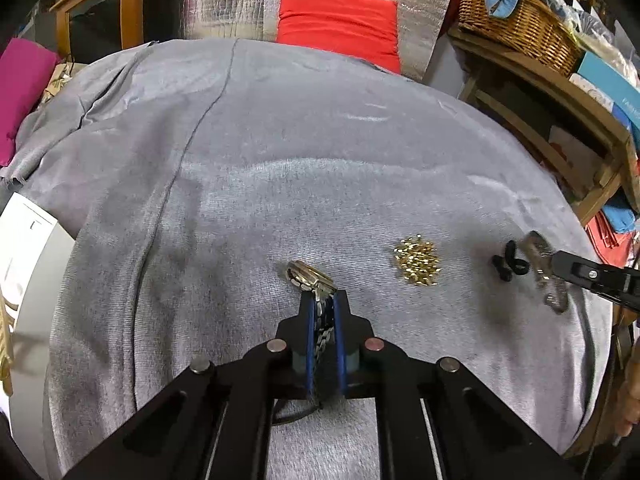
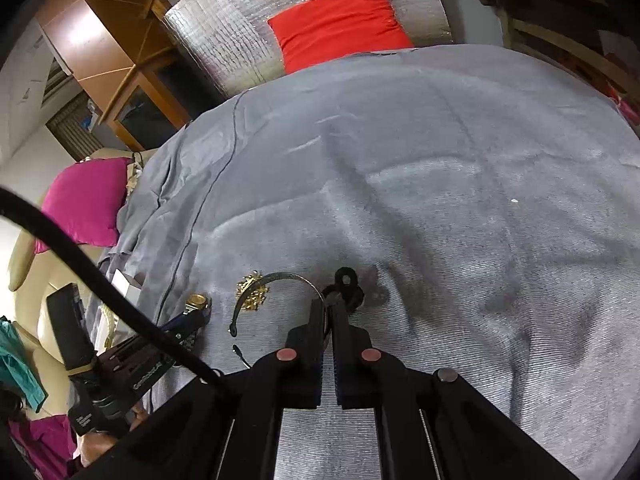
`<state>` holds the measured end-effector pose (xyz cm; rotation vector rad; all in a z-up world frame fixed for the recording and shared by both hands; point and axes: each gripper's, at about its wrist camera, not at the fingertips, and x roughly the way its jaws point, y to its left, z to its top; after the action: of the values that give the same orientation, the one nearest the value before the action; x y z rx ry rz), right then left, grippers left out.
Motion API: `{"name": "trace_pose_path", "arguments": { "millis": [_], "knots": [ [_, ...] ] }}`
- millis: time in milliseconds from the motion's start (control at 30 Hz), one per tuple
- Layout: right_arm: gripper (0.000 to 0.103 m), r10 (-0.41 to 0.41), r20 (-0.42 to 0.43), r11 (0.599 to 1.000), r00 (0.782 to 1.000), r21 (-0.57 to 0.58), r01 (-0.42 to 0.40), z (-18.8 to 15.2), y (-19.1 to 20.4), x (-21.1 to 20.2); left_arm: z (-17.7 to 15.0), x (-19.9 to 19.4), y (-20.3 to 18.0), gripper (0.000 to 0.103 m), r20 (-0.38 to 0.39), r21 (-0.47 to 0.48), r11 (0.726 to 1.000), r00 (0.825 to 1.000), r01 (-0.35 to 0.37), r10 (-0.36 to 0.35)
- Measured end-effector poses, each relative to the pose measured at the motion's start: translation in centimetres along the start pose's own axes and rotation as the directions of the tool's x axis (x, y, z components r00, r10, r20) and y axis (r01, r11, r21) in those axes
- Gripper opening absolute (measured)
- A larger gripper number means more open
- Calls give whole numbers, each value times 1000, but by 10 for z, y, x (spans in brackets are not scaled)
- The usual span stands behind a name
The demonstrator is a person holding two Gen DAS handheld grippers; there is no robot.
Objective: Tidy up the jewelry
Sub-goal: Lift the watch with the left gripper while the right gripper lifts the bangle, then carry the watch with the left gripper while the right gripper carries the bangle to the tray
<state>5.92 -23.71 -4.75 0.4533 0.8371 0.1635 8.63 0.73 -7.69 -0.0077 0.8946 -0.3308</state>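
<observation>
- Left wrist view: left tongs (image 1: 323, 300) clamp a gold wristwatch (image 1: 310, 276) by its band; wicker basket (image 1: 520, 24) visible.
- Right wrist view: right tongs (image 2: 330, 308) pinched on a headband (image 2: 280, 280); black cable (image 2: 100, 280) crosses.

Little can be read. On the blue box (image 1: 612, 80) at the right edge of the left wrist view, white capitals begin "FASH" and are cut off by the frame. Pale lettering on the black body of the left hand-held gripper (image 2: 146, 378) is too blurred to read.
</observation>
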Motion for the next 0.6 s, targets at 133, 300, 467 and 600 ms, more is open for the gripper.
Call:
{"name": "trace_pose_path", "arguments": {
  "millis": [133, 300, 467, 600],
  "knots": [
    [4, 5, 5, 1000, 1000, -11, -5, 0, 7, 1, 0, -16, 2, 9, 34, -10, 1000, 999, 25, -24],
    [4, 22, 4, 999, 1000, -29, -22, -2, 22, 5, 0, -37, 9, 9, 73, -29, 998, 996, 48, -45],
    [4, 41, 9, 998, 999, -54, -41, -3, 36, 8, -4, -62, 15, 9, 117, -39, 999, 993, 35, -30],
    [4, 62, 15, 996, 998, -70, -60, -6, 50, 9, -10, -89, 23, 9, 168, -76, 997, 986, 26, -13]
  ]
}}
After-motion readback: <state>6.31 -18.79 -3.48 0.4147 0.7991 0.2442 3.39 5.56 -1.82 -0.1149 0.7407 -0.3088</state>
